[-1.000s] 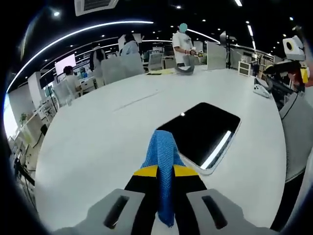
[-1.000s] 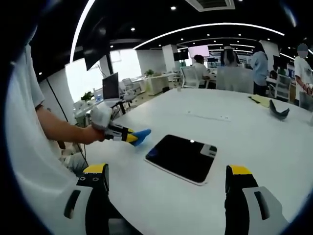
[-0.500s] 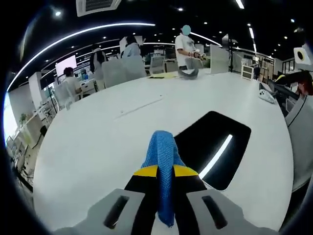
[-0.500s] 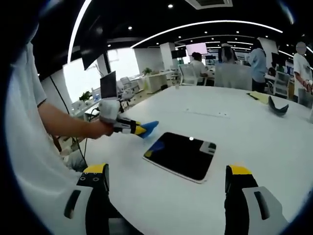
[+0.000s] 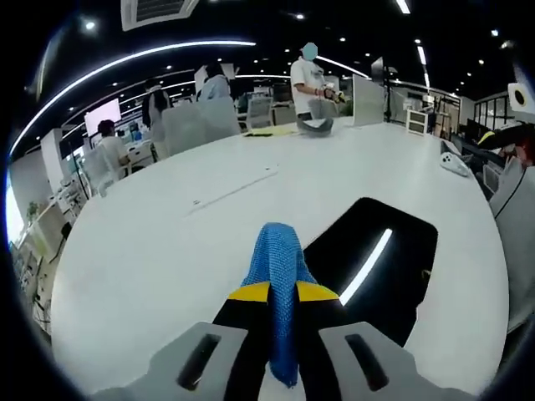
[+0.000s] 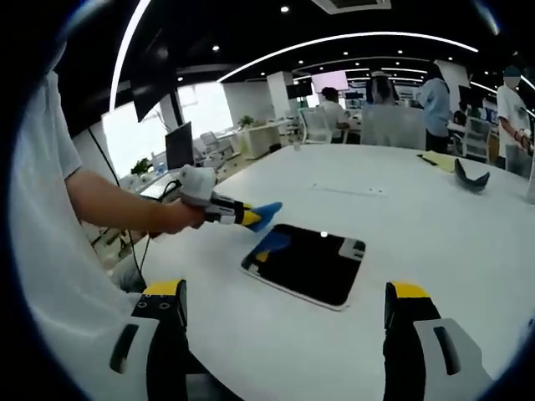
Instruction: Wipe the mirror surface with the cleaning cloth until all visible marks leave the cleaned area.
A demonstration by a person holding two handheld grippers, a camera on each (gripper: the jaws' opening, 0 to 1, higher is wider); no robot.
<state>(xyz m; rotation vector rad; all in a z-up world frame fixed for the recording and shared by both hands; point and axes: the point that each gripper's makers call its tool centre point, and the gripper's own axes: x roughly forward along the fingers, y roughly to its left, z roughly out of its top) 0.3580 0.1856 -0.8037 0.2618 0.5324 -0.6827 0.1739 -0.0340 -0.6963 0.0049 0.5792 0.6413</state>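
The right gripper (image 6: 284, 322) has its jaws wide apart with nothing between them, rising from the bottom edge over the white surface (image 6: 435, 225). Ahead lies the dark rectangular mirror (image 6: 305, 263), flat, reflecting a ceiling light and a patch of blue. From the left a hand (image 6: 171, 215) holds the left gripper (image 6: 247, 215), its jaws clamped on the blue cleaning cloth (image 6: 266, 212), which hangs just above the mirror's near-left corner.
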